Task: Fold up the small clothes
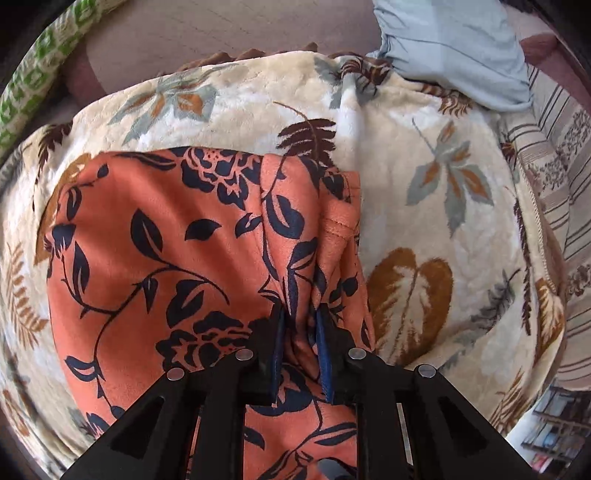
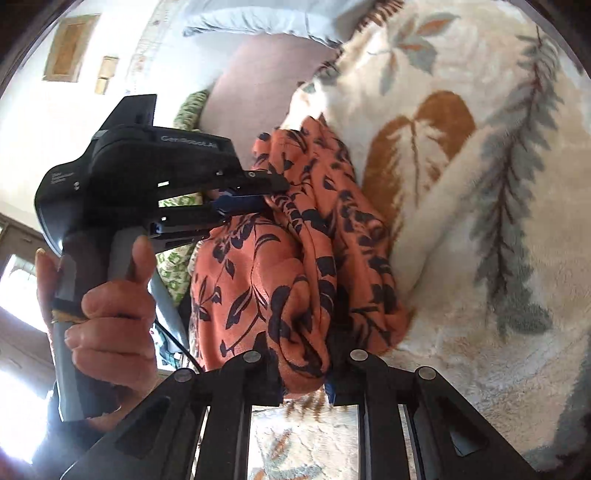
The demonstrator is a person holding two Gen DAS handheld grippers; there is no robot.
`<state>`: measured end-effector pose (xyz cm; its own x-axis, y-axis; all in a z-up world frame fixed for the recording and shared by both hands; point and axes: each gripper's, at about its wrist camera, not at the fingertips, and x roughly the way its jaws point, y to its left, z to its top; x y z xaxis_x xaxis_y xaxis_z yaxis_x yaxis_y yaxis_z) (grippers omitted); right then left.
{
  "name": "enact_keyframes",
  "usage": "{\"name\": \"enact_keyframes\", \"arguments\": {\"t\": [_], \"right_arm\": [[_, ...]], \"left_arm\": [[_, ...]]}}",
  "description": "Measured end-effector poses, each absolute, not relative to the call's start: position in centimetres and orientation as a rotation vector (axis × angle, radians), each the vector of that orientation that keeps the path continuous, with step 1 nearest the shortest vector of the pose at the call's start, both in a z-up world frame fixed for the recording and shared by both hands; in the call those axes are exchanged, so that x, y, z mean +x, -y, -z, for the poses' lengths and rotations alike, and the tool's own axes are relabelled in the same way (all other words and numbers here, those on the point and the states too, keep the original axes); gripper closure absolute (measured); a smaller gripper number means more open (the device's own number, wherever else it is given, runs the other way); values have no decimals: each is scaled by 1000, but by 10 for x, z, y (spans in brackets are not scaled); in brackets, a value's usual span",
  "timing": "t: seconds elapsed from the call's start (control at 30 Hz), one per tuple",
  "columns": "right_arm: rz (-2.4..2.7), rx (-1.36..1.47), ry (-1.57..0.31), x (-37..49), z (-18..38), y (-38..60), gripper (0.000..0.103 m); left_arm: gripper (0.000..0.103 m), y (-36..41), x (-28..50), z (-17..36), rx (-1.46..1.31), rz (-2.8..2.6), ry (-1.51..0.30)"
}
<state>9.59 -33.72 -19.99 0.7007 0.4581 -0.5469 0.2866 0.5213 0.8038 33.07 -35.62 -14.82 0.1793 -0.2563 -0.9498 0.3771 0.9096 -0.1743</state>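
Note:
An orange garment with dark blue flowers (image 1: 166,240) lies on a cream leaf-patterned blanket (image 1: 424,147). My left gripper (image 1: 300,319) points steeply down and is shut on a gathered fold at the garment's right side. In the right wrist view the same garment (image 2: 258,266) hangs bunched between both grippers. My right gripper (image 2: 303,360) is shut on its lower bundle, which hides the fingertips. The left gripper (image 2: 271,192), held in a hand (image 2: 110,314), pinches the cloth's upper edge.
The blanket (image 2: 461,221) is rumpled into thick folds on the right. A pale blue cloth (image 1: 454,48) lies at the back, a green patterned cushion (image 1: 37,66) at the far left, striped fabric (image 1: 554,166) at the right edge. Brown upholstery (image 1: 221,33) shows behind.

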Motion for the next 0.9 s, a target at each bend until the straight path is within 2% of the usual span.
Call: {"name": "enact_keyframes", "arguments": {"t": [0.1,0.13,0.2,0.27,0.3,0.43,0.57,0.7,0.73,0.77,0.8,0.9], "right_arm": [[-86,1037,-809,94,189,342,72],[-54,1025,-762,89,179,346,71],[-4,996,-627,76,157,350,68],[-15,964,-516,76,133,354,60],[-62,936,-508,87,123,352,56],[-207,819,-611,164,111,343,55],[-127,685,-798,232,137,329,57],[1,571,-905,253,167,323,56],[-2,556,-933,256,174,322,58],[-22,528,-939,259,175,318,66],[-57,512,-930,257,168,316,95],[-104,491,-790,239,128,324,94]], "left_arm": [[86,320,332,113,10,521,-1259],[83,302,331,96,-20,528,-1218],[59,260,330,71,-56,504,-1127],[49,221,329,61,-49,449,-1050],[49,203,330,62,-44,423,-1035],[51,159,346,107,-169,379,-1159],[51,146,355,149,-246,407,-1240],[50,146,368,175,-296,435,-1266],[50,148,371,179,-298,434,-1274],[51,149,375,182,-299,437,-1280],[51,150,376,181,-295,438,-1273],[51,152,372,173,-268,430,-1194]]}}
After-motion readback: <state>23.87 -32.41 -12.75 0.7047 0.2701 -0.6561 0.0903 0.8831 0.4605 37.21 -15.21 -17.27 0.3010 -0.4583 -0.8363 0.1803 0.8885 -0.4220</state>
